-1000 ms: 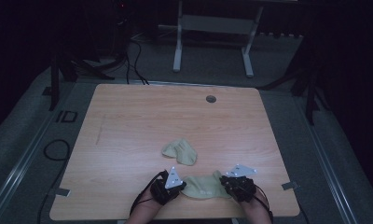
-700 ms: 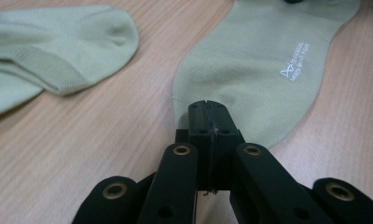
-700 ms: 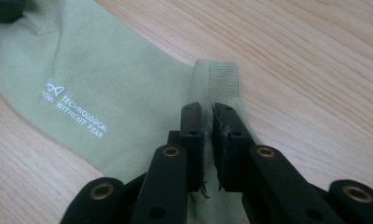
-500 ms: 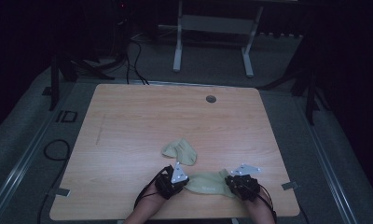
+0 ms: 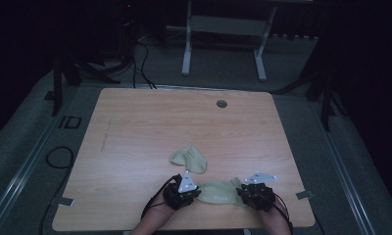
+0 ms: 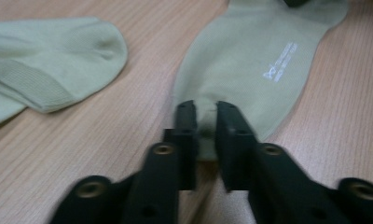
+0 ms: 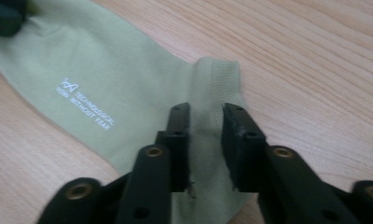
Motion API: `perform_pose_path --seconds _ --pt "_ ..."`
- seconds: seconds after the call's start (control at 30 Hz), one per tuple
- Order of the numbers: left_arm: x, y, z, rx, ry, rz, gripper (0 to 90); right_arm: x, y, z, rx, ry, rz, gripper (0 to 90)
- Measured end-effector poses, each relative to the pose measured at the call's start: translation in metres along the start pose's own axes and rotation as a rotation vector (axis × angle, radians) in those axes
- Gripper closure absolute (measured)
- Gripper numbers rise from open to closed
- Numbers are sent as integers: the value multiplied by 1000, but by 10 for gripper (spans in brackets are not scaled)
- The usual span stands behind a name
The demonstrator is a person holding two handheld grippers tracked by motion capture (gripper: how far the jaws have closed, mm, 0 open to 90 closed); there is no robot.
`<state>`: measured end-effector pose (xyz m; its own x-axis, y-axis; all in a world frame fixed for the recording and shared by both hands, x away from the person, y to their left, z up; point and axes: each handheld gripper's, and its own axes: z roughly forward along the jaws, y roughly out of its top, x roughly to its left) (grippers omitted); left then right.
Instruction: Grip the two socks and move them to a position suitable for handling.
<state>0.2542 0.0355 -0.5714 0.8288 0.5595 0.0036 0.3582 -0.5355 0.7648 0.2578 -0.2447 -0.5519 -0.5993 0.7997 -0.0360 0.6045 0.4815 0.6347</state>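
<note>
Now both my grippers have just been opening: the left gripper (image 6: 205, 122) stands narrowly apart over the sock (image 5: 222, 192) toe, the right gripper (image 7: 208, 126) over its cuff. If I lift away carelessly, a jaw could snag the fabric and drag the flattened sock askew on the worktop (image 5: 135, 122), towards the second sock (image 5: 189, 159) just beyond.

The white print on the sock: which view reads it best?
The right gripper view: the print sits close and sharp on the flat sock, its letters legible. In the left gripper view the print is smaller, angled and blurred. From the high view the sock is a pale patch, lettering too small to tell.
</note>
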Motion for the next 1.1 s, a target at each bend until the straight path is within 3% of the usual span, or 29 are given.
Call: perform_pose_path --seconds 0.07,0.1,0.2,0.4,0.5,0.63,0.7,0.8,0.97,1.03,1.1 --pt "0 0 -2 -13 3 -5 733 1 1 -1 2 3 -2 662" --pt "-1 -1 -10 -52 13 -24 611 2 3 -3 -4 14 1 613" --pt "-1 -2 -23 -98 27 -49 486 3 12 -7 -41 26 -4 553" --pt "2 -15 -42 -95 45 -75 466 3 41 -7 -90 40 -4 516" --pt "6 -30 -49 -74 74 -106 466 6 61 -2 -104 44 -19 505" --pt "11 -41 -52 -62 100 -133 449 15 87 13 -107 36 -45 497" --pt "13 -46 -56 -82 113 -147 414 22 98 24 -100 11 -71 494" --pt "17 -51 -61 -104 114 -184 404 30 112 42 -76 20 -81 485" --pt "21 -54 -62 -100 122 -197 401 42 136 66 -51 51 -75 458" --pt "21 -56 -61 -103 123 -206 359 48 145 74 -45 73 -61 439" --pt "20 -55 -61 -112 152 -222 244 53 153 83 -39 76 -57 427"
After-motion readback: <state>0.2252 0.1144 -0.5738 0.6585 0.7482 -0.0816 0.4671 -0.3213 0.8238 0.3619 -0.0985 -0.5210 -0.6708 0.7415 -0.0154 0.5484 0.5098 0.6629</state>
